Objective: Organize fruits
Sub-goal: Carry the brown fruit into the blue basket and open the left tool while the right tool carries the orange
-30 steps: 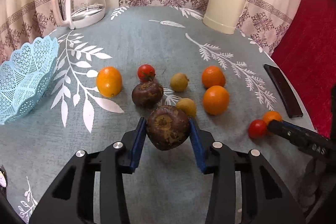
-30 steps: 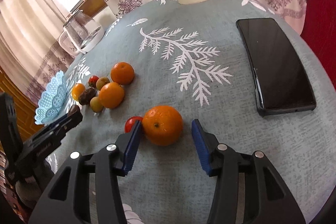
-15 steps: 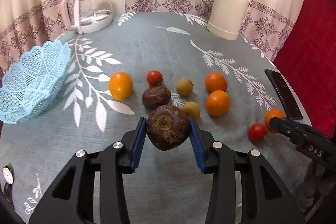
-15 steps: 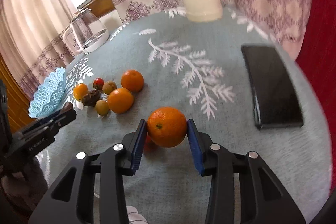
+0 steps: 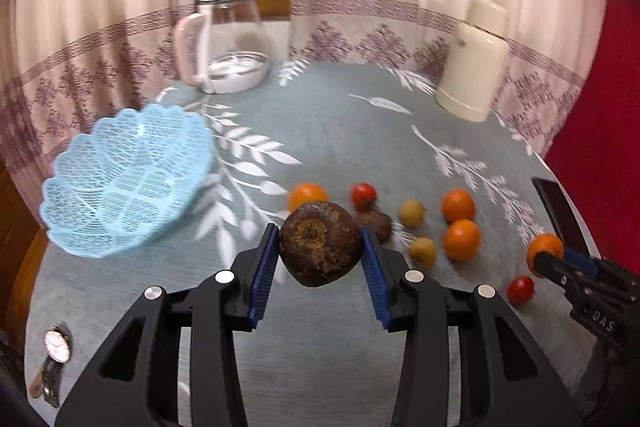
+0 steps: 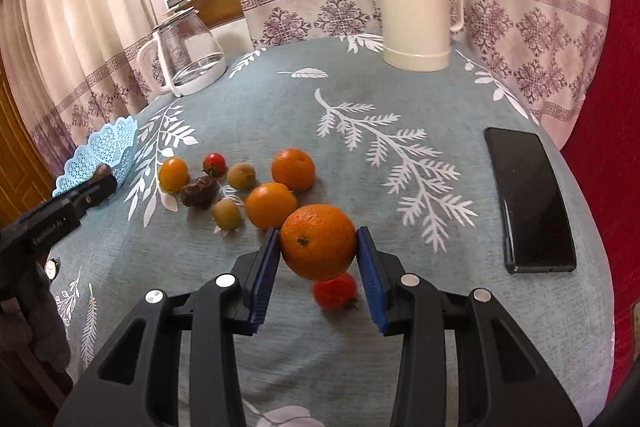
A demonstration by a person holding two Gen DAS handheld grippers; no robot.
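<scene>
Right wrist view showed your right gripper [image 6: 318, 255] had lifted the orange [image 6: 318, 241] off the counter [image 6: 400, 91]; your left gripper [image 5: 320, 253] still clamped the dark fruit [image 5: 320, 243], nearer the basket [image 5: 124, 179].

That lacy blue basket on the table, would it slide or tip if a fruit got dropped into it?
The blue basket looks like thin openwork plastic, so probably light and apt to skid on the tablecloth. Its rim flares wide over a smaller base, so a fruit landing near the edge might tip it. It appears empty, with nothing weighing it down.
</scene>
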